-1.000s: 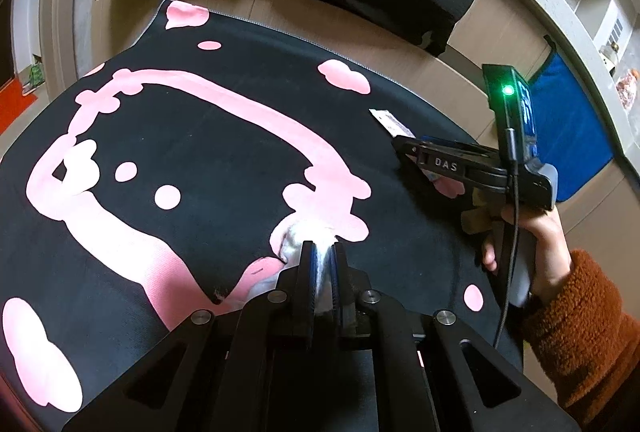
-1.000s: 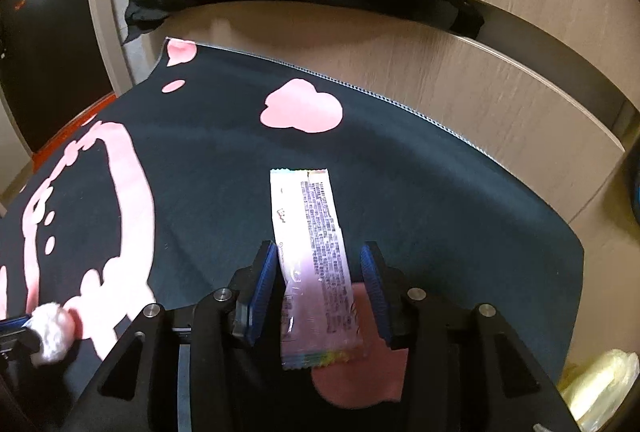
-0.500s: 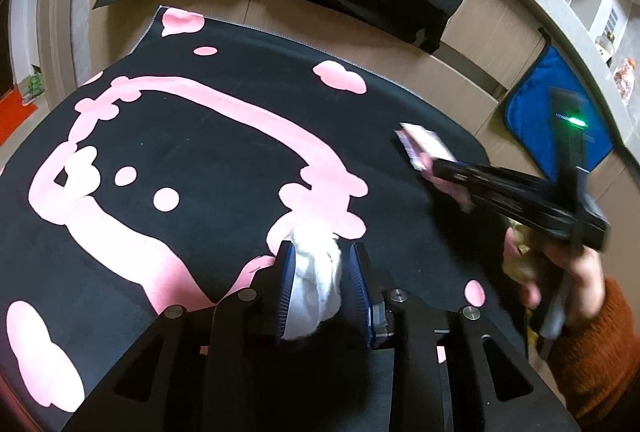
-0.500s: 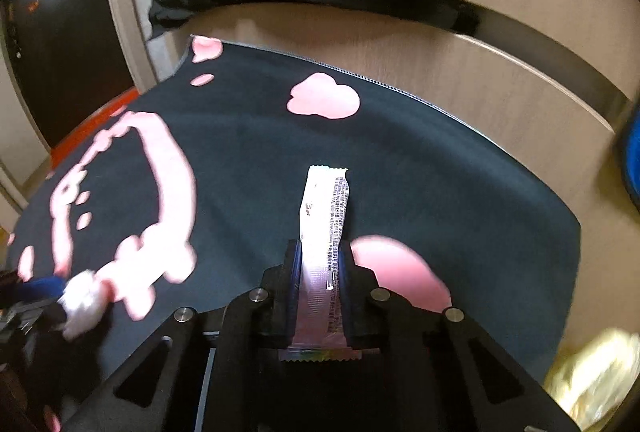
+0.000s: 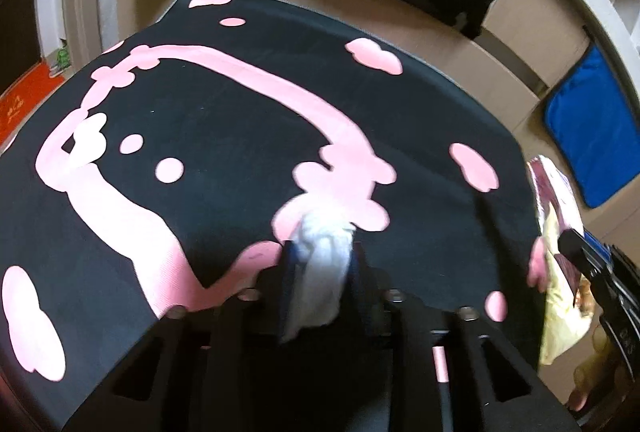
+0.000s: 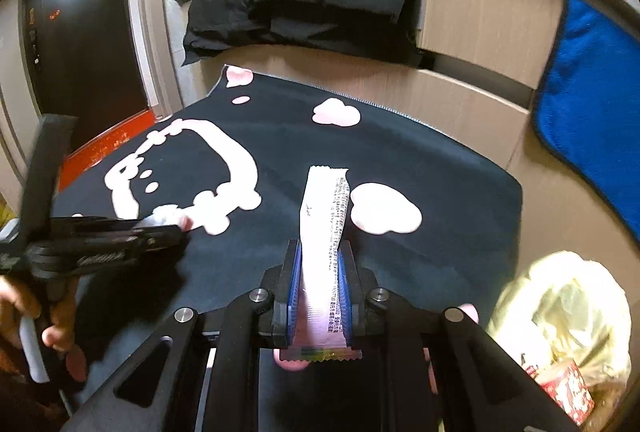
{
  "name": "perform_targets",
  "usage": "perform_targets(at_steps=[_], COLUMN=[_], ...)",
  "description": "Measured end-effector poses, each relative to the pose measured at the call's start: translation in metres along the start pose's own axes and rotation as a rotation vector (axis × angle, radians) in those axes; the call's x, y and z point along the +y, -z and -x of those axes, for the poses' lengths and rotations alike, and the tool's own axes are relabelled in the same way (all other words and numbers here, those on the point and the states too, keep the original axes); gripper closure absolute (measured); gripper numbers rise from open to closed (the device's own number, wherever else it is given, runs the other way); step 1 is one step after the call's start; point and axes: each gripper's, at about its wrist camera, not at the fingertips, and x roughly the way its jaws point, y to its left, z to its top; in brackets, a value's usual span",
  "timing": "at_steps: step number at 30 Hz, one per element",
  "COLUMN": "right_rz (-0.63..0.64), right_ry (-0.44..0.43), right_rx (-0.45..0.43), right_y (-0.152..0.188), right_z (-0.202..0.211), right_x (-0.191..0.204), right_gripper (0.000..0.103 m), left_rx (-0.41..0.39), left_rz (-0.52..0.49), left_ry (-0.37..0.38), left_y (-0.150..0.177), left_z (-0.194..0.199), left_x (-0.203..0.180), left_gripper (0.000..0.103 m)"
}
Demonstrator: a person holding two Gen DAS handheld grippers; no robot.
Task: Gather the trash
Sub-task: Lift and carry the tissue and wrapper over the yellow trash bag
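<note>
- The left gripper (image 5: 320,272) is closed on a crumpled white tissue wad (image 5: 322,268), which fills the gap between its blue-padded fingers and hangs just above the mat.
- The right gripper (image 6: 320,288) pinches a long pink-and-white snack wrapper (image 6: 326,232) with small black print; the wrapper stands up out of the narrow jaws, its crimped top edge free in the air.
- Below both lies a black floor mat with a pink cartoon outline and pink cloud shapes (image 5: 224,136) — it covers most of the pale wooden floor (image 6: 448,100).
- In the right wrist view, a pale yellow plastic bag (image 6: 560,320) sits at the lower right, just off the mat's corner, open, with a red-and-white printed package (image 6: 566,390) inside.
- In the left wrist view the wrapper shows at the far right edge, above that yellow bag — the motion there is blurred.
- A blue fleece cloth (image 6: 592,104) hangs at the right, and a black fabric heap (image 6: 304,4) lies beyond the mat's far edge.
</note>
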Motion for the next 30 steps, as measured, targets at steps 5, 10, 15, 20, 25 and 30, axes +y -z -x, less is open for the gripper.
perform_targets(at_steps=[5, 10, 15, 20, 25, 30], right_rz=[-0.014, -0.049, -0.109, -0.173, -0.218, -0.254], right_ry=[0.032, 0.073, 0.122, 0.176, 0.226, 0.257], right_rx=[-0.075, -0.169, -0.257, -0.308, -0.334, -0.337], right_y=[0.004, 0.012, 0.024, 0.036, 0.047, 0.057], right_z=[0.043, 0.094, 0.143, 0.174, 0.192, 0.197], right_x=[-0.01, -0.029, -0.059, -0.094, -0.122, -0.142], right_gripper=[0.087, 0.087, 0.087, 0.087, 0.087, 0.087], left_rx=[-0.073, -0.191, -0.333, -0.397, -0.399, -0.395], left_rz=[-0.068, -0.194, -0.355, -0.48, -0.522, -0.54], left_ry=[0.057, 0.078, 0.101, 0.134, 0.159, 0.179], left_y=[0.007, 0.015, 0.028, 0.038, 0.041, 0.046], left_z=[0.031, 0.074, 0.112, 0.13, 0.131, 0.119], left_x=[-0.037, -0.093, -0.159, -0.218, -0.254, -0.278], left_gripper=[0.083, 0.083, 0.083, 0.083, 0.083, 0.083])
